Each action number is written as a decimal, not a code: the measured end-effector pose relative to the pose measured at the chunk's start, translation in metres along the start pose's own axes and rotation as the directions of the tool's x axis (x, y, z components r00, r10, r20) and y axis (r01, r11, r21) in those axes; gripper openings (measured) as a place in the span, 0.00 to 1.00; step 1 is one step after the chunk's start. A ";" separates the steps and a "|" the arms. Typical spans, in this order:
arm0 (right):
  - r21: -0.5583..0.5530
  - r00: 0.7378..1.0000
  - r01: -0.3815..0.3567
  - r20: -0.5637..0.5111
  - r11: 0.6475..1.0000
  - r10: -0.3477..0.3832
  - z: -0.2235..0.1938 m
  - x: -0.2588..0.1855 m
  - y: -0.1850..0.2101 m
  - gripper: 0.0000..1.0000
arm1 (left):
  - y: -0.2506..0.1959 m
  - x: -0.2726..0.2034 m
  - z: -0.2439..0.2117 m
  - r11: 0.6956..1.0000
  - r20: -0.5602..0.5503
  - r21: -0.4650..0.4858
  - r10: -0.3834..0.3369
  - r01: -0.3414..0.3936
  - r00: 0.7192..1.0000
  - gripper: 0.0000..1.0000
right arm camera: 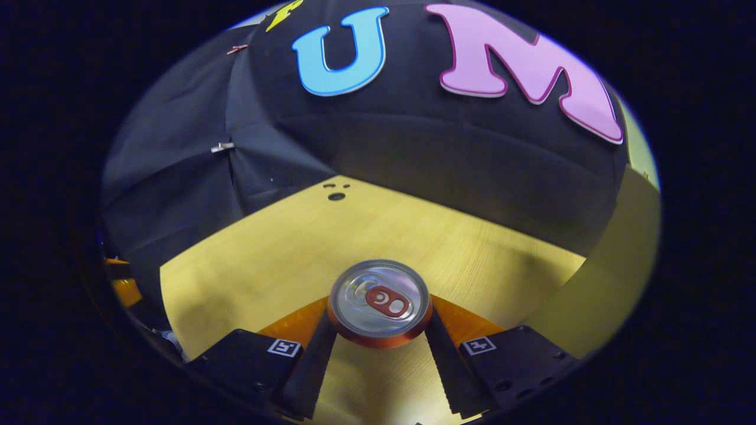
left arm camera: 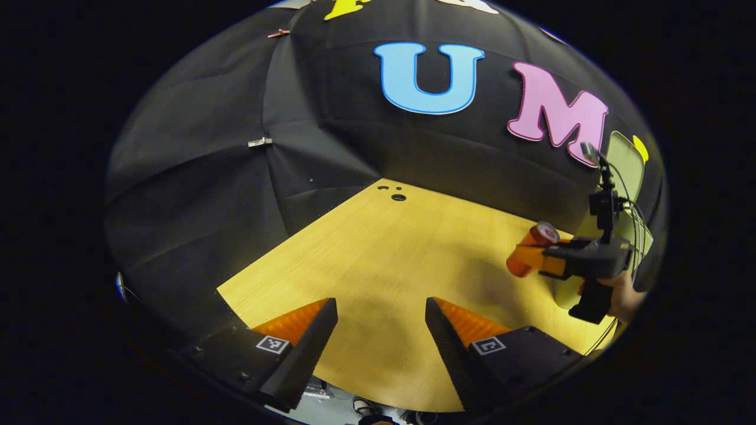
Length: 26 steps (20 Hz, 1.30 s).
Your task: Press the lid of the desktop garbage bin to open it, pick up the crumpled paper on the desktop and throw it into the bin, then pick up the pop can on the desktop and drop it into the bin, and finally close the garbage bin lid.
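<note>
A red pop can (right arm camera: 380, 301) with a silver top lies lengthways between the fingers of my right gripper (right arm camera: 380, 321), top end facing the camera, held above the wooden table (right arm camera: 266, 254). In the left gripper view the same can (left arm camera: 534, 239) sticks out of the right gripper (left arm camera: 521, 260), which a hand (left arm camera: 623, 295) holds just in front of the pale green bin (left arm camera: 564, 292). The bin's lid (left arm camera: 627, 165) stands raised. The bin's wall (right arm camera: 608, 277) rises close at the right of the can. My left gripper (left arm camera: 381, 327) hovers open over the table's near edge, nothing between its fingers.
Small holes (left arm camera: 397, 196) mark the table's far corner by the black cloth wall. Bare wooden tabletop (left arm camera: 378, 254) stretches between my left gripper and the bin. Cables (left arm camera: 635, 224) trail from the right gripper's camera mast.
</note>
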State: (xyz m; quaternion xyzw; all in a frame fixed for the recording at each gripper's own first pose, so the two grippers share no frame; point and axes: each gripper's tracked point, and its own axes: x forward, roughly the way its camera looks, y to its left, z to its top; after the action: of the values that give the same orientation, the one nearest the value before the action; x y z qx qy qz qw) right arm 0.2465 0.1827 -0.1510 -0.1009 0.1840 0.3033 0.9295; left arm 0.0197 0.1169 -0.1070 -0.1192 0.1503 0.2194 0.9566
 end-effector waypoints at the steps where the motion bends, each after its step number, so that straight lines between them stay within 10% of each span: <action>1: 0.009 1.000 -0.016 0.024 1.000 0.016 0.011 -0.009 0.003 0.83 | -0.004 -0.002 -0.001 1.000 0.001 0.002 -0.009 0.009 1.000 0.96; 10: 0.011 0.970 -0.032 0.243 0.999 0.028 0.111 -0.093 -0.014 0.83 | -0.047 -0.011 0.007 0.996 0.036 -0.029 -0.083 0.085 0.996 0.96; 26: 0.160 0.890 0.208 0.378 0.965 -0.254 0.149 -0.188 -0.149 0.83 | -0.054 -0.010 0.004 0.992 0.032 -0.024 -0.127 0.127 0.991 0.96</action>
State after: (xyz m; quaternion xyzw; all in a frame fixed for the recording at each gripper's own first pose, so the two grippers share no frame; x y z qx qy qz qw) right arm 0.2375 0.0096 0.0721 -0.0050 -0.0035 0.1936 0.9811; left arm 0.0366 0.0664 -0.0909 -0.1375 0.1251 0.1618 0.9692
